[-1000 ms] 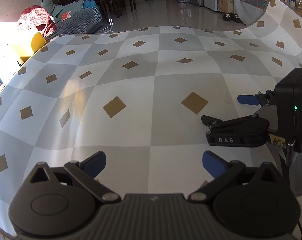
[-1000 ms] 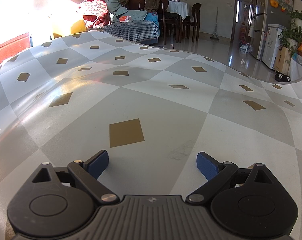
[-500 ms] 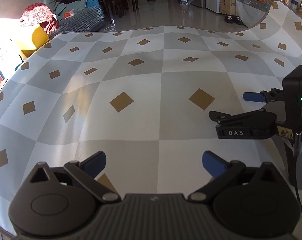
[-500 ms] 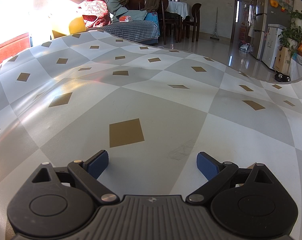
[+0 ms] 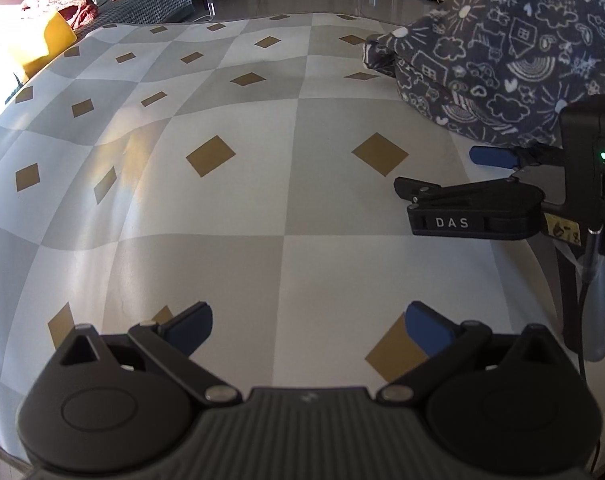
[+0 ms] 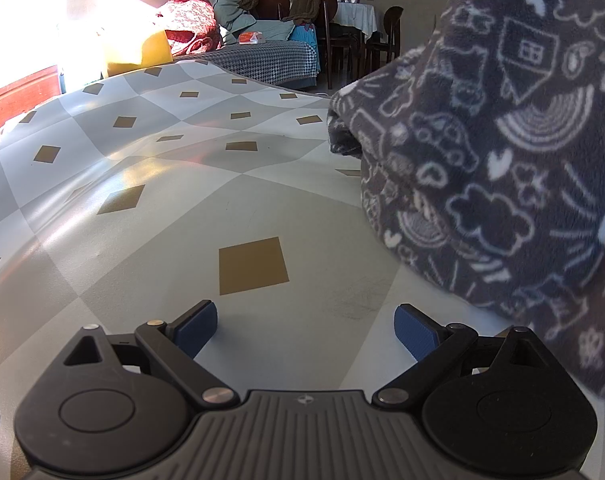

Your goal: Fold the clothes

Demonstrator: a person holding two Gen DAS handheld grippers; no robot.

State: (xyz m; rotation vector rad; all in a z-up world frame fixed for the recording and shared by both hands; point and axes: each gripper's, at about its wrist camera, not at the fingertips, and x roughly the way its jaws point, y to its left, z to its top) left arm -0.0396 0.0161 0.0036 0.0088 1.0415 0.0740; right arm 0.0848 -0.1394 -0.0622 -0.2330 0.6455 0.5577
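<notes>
Checkered tablecloth (image 5: 262, 208) w/ dark printed garment (image 6: 502, 160) at right; sofa (image 6: 262, 56) behind.

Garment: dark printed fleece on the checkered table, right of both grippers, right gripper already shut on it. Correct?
Not quite. The right gripper is open and holds nothing; the right wrist view shows its jaws spread over bare tablecloth. The rest stands: the dark printed fleece sits on the checkered table, right of both grippers, and the left gripper is open too.
</notes>
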